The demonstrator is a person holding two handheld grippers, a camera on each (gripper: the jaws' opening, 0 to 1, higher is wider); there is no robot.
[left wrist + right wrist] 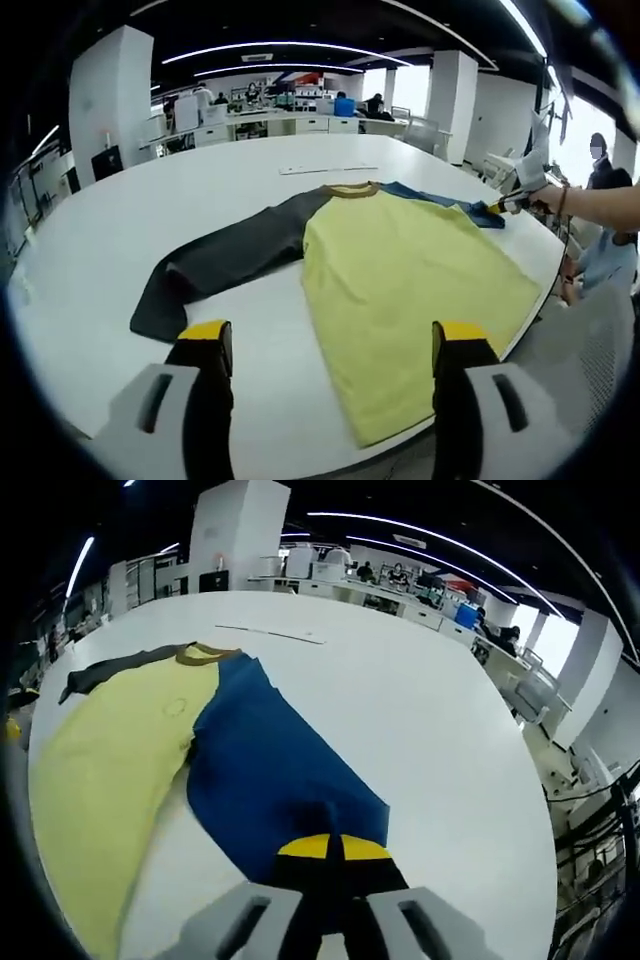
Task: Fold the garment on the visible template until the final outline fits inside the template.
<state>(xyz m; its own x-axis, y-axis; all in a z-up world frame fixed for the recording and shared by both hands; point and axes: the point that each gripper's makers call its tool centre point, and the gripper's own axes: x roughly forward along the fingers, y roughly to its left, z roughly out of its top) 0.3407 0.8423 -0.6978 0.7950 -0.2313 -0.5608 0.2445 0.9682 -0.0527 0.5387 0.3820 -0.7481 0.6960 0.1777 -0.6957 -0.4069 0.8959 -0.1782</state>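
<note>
A shirt with a yellow body point(400, 270), a dark grey sleeve point(220, 265) and a blue sleeve point(440, 200) lies flat on the white table point(200, 180). My left gripper point(332, 340) hovers open above the shirt's hem edge, with nothing between its yellow-tipped jaws. In the left gripper view my right gripper point(505, 206) pinches the far end of the blue sleeve. In the right gripper view, my right gripper point(330, 847) is shut on the cuff of the blue sleeve point(260, 770), beside the yellow body point(110, 770). The brown collar point(205, 653) points away.
A thin pale strip point(330, 169) lies on the table beyond the collar. The table's curved edge point(540, 300) runs close to the shirt on the right. A person point(600, 170) stands past that edge. Desks, pillars and chairs fill the office behind.
</note>
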